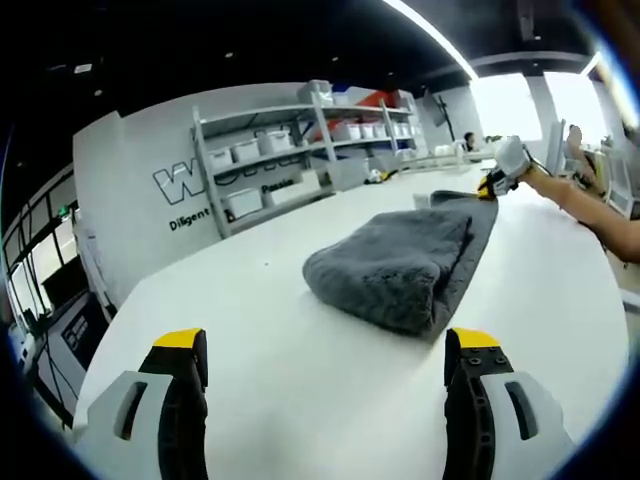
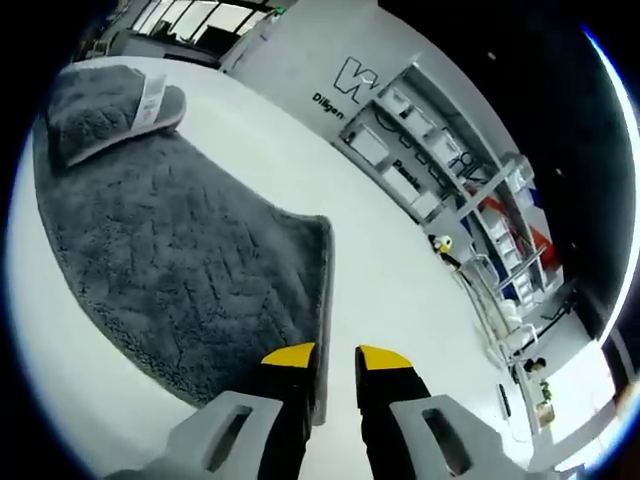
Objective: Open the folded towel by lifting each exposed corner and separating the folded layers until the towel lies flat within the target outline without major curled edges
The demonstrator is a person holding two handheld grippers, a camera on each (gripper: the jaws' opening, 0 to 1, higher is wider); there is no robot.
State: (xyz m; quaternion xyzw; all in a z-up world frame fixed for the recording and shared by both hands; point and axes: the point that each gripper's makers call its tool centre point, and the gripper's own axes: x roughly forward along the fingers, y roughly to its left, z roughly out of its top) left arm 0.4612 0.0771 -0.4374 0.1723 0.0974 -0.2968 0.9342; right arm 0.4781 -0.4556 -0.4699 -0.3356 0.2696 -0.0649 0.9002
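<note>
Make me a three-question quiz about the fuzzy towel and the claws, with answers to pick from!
1. Where is the towel?
A. On the white table
B. On a shelf
C. On the floor

2. What colour is the towel?
A. Red
B. Grey
C. Green

3. How does the left claw stand?
A. Shut on the towel
B. Shut on a box
C. Open, touching nothing

Answers:
1. A, since the left gripper view shows the towel lying on the white tabletop, with the shelves far behind by the wall.
2. B, since its fuzzy cloth is dark grey in both views.
3. C, since its two yellow-tipped fingers stand wide apart over bare table, short of the towel. The right claw sits at the towel's edge, its tips close on either side of the hem.
</note>
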